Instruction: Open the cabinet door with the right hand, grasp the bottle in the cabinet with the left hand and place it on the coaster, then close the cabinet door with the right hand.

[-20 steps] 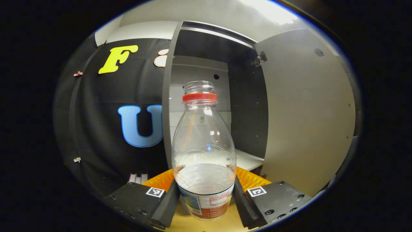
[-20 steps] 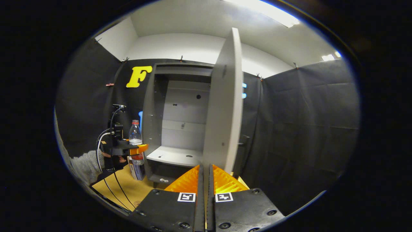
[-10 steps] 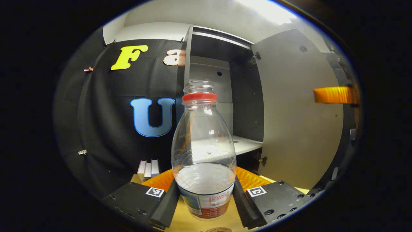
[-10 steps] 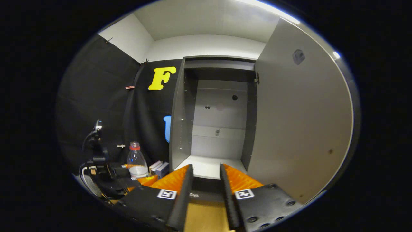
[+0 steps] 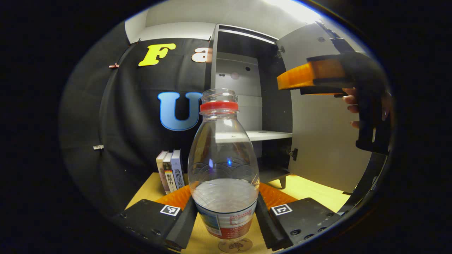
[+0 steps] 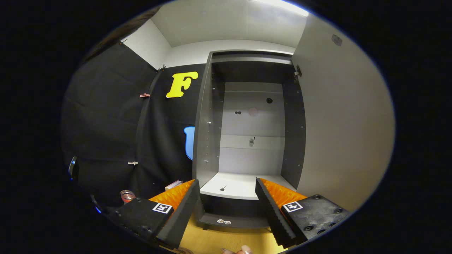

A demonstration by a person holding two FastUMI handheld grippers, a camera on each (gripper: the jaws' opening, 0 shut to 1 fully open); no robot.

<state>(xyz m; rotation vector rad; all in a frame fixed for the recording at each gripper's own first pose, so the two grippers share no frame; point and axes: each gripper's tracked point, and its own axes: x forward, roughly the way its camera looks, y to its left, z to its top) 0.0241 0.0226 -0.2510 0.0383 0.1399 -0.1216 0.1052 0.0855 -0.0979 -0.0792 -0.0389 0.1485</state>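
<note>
Left gripper view: left gripper (image 5: 225,215) clamped on bottle (image 5: 223,165), upright, just above coaster (image 5: 235,245) on table (image 5: 310,188). Right gripper (image 6: 227,208) w/ fingers apart, facing open cabinet (image 6: 247,116); door (image 6: 342,123) swung wide at right.

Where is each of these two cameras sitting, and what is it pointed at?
Left gripper view: rides on the left gripper, looking along its fingers at the bottle they clamp; the right gripper and a hand show farther off.
Right gripper view: rides on the right gripper, fingers apart, facing the open cabinet.
Both share the cabinet, its door and the table.
</note>
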